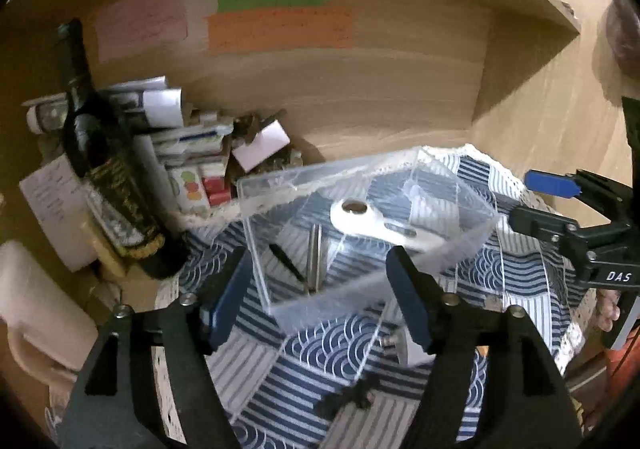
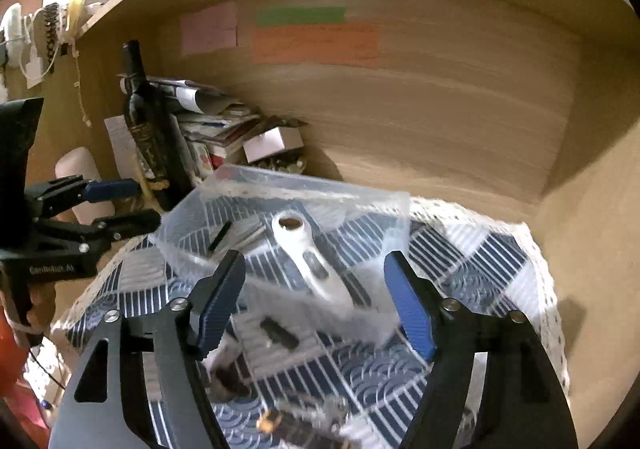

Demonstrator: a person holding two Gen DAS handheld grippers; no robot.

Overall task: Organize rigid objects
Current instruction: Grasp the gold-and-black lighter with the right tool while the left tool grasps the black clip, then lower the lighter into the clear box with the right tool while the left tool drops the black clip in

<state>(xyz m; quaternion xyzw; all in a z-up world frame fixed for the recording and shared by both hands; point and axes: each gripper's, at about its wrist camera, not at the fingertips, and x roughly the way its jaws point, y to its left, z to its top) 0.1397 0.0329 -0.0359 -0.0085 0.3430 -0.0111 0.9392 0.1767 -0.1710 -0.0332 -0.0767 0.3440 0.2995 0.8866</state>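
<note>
Your left gripper [image 1: 320,285] hovers low over the patterned cloth [image 1: 340,349], fingers spread wide, nothing between them. It's aimed at the near corner of the clear plastic box [image 1: 360,185]. Your right gripper [image 2: 316,297] is likewise splayed and empty, pointing at the same box from the other side.

Readable text: "DAS" on the right gripper body in the left view; the left gripper's label in the right view is too blurred to read.

The box is rigid, transparent and rectangular, and sits on the blue-and-white wave-print cloth. Inside it lie a white flat tool [image 1: 372,221] with a round hole, metal tweezers [image 1: 314,257] and a thin black stick [image 1: 286,263]. A dark glass bottle [image 1: 108,169] with a gold label stands left, against stacked papers.
</note>
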